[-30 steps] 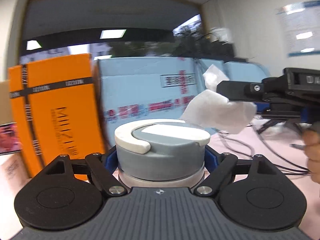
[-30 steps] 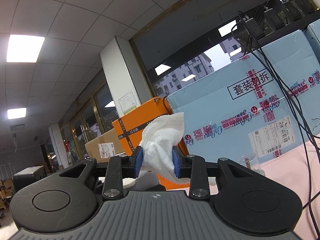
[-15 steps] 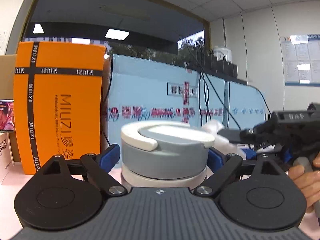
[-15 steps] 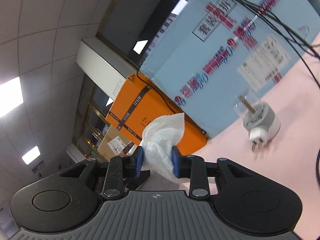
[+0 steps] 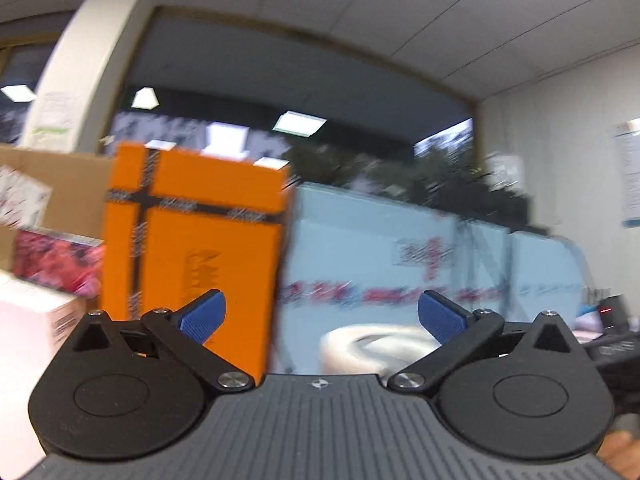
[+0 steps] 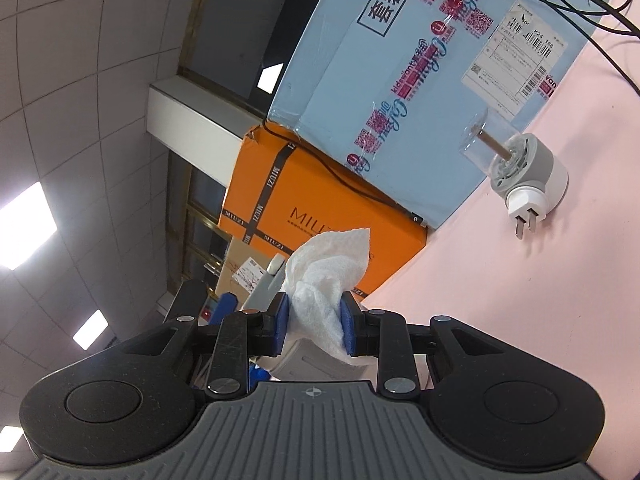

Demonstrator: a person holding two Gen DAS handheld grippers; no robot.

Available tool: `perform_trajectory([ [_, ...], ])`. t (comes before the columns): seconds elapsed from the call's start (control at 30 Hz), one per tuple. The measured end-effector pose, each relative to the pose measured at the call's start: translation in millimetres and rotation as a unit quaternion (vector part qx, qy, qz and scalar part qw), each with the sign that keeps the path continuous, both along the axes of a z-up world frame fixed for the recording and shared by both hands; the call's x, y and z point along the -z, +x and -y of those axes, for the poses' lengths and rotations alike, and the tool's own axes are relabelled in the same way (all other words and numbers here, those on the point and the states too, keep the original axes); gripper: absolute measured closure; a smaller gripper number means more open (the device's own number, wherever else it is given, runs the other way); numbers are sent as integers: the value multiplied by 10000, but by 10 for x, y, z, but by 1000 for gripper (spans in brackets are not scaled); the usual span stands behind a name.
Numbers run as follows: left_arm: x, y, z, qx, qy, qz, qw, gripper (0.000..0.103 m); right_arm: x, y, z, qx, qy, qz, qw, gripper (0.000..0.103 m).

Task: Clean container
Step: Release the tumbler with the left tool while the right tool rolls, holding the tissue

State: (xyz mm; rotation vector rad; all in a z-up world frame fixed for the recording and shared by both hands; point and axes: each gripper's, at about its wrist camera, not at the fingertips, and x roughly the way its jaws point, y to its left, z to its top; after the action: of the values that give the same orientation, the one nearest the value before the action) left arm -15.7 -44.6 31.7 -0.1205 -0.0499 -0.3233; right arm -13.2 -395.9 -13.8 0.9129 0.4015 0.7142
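Observation:
In the left wrist view my left gripper [image 5: 322, 314] is open and empty, its blue pads wide apart. The grey and white container [image 5: 376, 346] stands low just beyond it, blurred, nearer the right pad. In the right wrist view my right gripper [image 6: 314, 326] is shut on a crumpled white tissue [image 6: 328, 280]. The container [image 6: 308, 358] shows just behind and below the tissue, partly hidden by the fingers. The left gripper's blue pad [image 6: 226, 306] is beside it.
An orange MIUZI box [image 5: 192, 248] and light blue cartons [image 5: 380, 264] stand along the back of the pink table [image 6: 520, 320]. A white and grey plug-in device [image 6: 528, 176] with a clear cap lies on the table. Black cables [image 6: 560, 4] hang over the cartons.
My left gripper has opened and let go of the container, which now sits lower and to the right. The right gripper has tilted further, still holding the tissue.

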Motion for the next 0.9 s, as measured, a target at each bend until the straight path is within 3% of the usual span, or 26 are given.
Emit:
perform_trajectory([
  [0.2, 15, 22, -16, -204, 44, -182, 9996, 0, 74, 31, -83, -2, -308, -282, 9991, 78],
  [0.4, 44, 34, -23, -231, -151, -282, 9992, 0, 143, 58, -168, 110, -802, -624, 9948, 78],
  [0.5, 53, 45, -16, -224, -188, -293, 9991, 0, 173, 55, -168, 77, -740, -677, 9949, 78],
  [0.63, 58, 33, -5, -213, -186, -288, 9992, 0, 178, 31, -95, -147, -162, -516, 9984, 81],
  [0.77, 64, 38, -3, -198, -226, -297, 9991, 0, 64, -87, -81, -403, 199, 179, 9988, 81],
  [0.9, 66, 44, -2, -203, -259, -314, 9990, 0, 34, -118, -133, -444, -7, 298, 9986, 81],
])
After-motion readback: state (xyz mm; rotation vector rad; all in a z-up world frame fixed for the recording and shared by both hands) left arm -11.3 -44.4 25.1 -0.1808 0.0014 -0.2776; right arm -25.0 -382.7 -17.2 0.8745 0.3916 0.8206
